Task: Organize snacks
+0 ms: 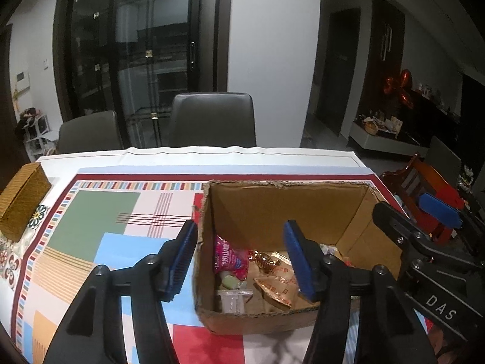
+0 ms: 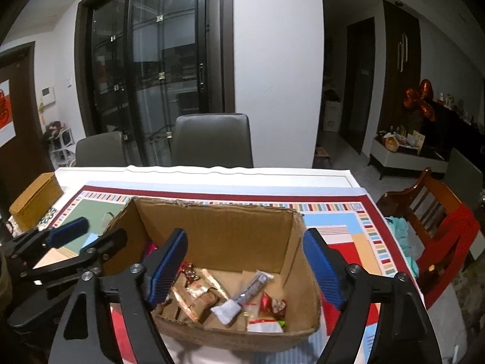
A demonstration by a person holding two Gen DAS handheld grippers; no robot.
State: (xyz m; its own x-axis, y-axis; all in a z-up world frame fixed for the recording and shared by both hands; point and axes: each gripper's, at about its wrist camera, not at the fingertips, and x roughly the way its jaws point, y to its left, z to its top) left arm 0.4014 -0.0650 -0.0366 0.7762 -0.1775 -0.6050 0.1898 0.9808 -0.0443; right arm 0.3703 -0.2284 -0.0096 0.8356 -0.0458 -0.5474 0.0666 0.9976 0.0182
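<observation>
An open cardboard box [image 1: 272,212] [image 2: 227,236] stands on the patterned tablecloth and holds several snacks. Among them are a pink packet [image 1: 225,256], a gold-wrapped sweet [image 1: 265,261], brown packets [image 2: 197,294], a grey stick packet [image 2: 251,286] and a red packet [image 2: 274,303]. My left gripper [image 1: 241,261] [image 2: 88,238] is open and straddles the box's left wall, with nothing held. My right gripper [image 2: 245,273] [image 1: 418,215] is open astride the right wall, one finger over the inside and one outside, also with nothing held.
A woven golden box [image 1: 21,200] [image 2: 36,200] sits at the table's left edge. Two grey chairs [image 1: 212,119] stand at the far side. A wooden chair [image 2: 439,227] with red cloth stands off the right edge. The tablecloth [image 1: 106,212] lies bare left of the box.
</observation>
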